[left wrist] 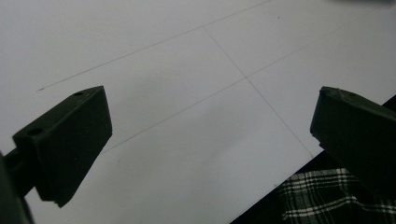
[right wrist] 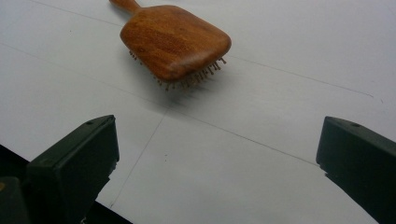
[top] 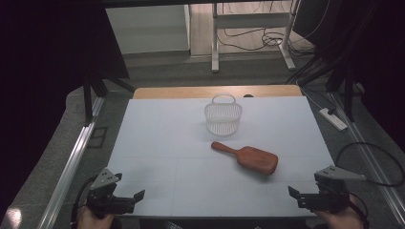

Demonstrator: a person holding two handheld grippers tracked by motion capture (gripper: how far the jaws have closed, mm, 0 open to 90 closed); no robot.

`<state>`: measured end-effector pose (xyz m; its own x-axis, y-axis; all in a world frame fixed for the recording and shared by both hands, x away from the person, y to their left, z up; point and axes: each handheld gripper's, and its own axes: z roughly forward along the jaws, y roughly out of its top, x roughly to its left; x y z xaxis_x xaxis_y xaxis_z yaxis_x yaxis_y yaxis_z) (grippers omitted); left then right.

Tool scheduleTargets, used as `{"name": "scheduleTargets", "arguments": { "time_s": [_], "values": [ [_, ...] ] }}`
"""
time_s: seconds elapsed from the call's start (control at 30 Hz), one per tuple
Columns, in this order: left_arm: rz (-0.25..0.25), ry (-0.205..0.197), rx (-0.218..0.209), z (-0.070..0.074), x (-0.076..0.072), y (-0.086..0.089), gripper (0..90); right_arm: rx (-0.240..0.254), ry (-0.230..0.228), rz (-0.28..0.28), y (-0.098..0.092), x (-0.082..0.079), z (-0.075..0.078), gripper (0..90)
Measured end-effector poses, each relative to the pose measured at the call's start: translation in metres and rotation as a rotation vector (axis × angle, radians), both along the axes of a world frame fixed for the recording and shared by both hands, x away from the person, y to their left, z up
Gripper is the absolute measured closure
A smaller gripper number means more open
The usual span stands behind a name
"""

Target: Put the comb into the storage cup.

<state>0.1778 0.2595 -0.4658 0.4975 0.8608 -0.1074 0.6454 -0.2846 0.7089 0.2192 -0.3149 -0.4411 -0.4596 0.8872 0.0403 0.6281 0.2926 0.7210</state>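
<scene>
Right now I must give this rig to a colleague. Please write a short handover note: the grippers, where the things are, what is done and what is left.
Left gripper: open, holds nothing, at the near left edge of the table.
Right gripper: open, holds nothing, at the near right edge.
Wooden hairbrush: lies bristles down, right of centre, handle pointing toward the basket, nearer the right gripper.
White basket: stands upright beyond the brush, apart from it; looks empty.
Done: nothing is gripped yet.
Left: probably pick up the brush and put it in the basket.

High view overlooks whole table [top: 157, 143]; right gripper view, low, close, shares hairbrush [right wrist: 175, 39].
</scene>
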Motion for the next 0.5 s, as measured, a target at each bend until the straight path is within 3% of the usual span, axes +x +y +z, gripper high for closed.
{"name": "scheduleTargets", "arguments": {
  "time_s": [0.5],
  "values": [
    [-0.033,0.046,-0.010,-0.0024,0.0053,0.0006,0.4,0.015,0.013,0.007,-0.0009,0.0011,0.0000,0.0]
  ]
}}
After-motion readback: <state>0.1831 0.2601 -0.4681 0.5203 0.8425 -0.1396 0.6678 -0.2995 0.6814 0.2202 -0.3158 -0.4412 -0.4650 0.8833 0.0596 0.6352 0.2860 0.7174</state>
